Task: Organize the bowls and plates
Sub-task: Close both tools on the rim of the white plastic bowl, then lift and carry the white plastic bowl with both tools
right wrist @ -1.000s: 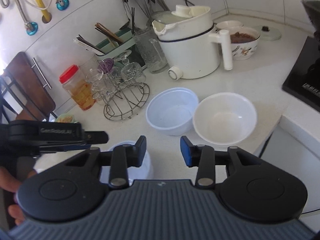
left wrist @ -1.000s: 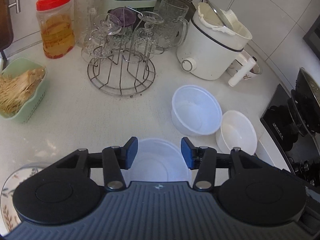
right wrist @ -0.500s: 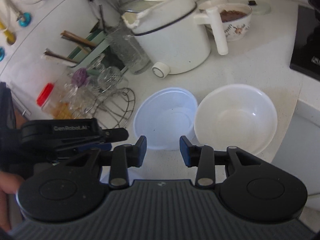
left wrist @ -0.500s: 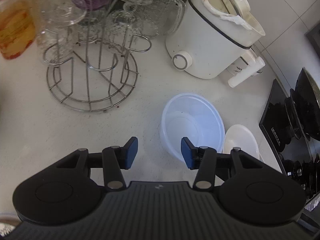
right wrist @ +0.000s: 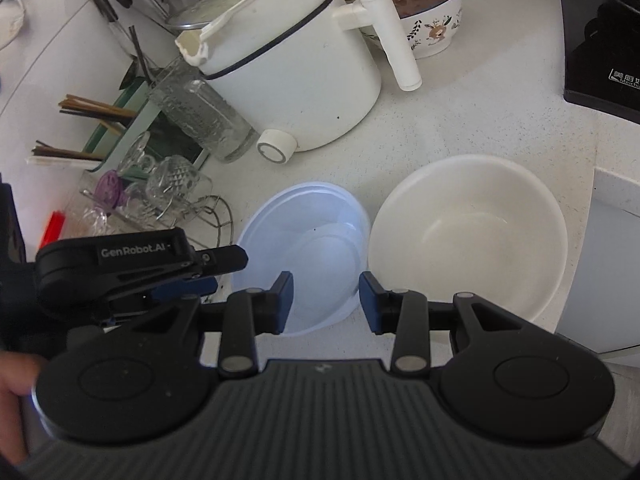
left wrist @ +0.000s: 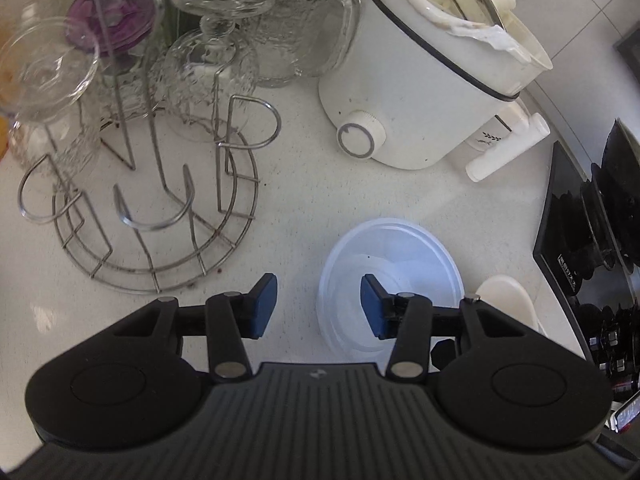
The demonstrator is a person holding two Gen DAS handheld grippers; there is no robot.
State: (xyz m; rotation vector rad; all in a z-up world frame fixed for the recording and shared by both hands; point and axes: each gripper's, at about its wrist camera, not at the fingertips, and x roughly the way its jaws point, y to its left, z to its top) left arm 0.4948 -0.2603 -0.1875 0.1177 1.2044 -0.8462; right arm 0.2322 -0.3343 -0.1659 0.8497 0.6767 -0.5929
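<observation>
A translucent bluish plastic bowl (left wrist: 394, 258) (right wrist: 308, 236) stands on the white counter, touching a larger white bowl (right wrist: 468, 236) (left wrist: 506, 300) on its right. My left gripper (left wrist: 319, 307) is open and hangs low at the translucent bowl's left rim, one fingertip over the inside and the other outside. It shows side-on in the right wrist view as the left gripper (right wrist: 224, 270). My right gripper (right wrist: 326, 300) is open above the translucent bowl's near right rim, close to where the two bowls meet. Neither gripper's pads press on anything.
A wire rack (left wrist: 156, 220) with upturned glasses stands to the left. Behind the bowls is a white electric pot (right wrist: 304, 80) with a side handle. A floral bowl of food (right wrist: 430, 16) sits further back. The black stove (left wrist: 576, 240) and the counter edge (right wrist: 616, 188) are on the right.
The left gripper moved forward and down, away from a nearer clear bowl to the translucent bowl's rim. The right gripper sank toward the two bowls and rolled. Both stayed open.
</observation>
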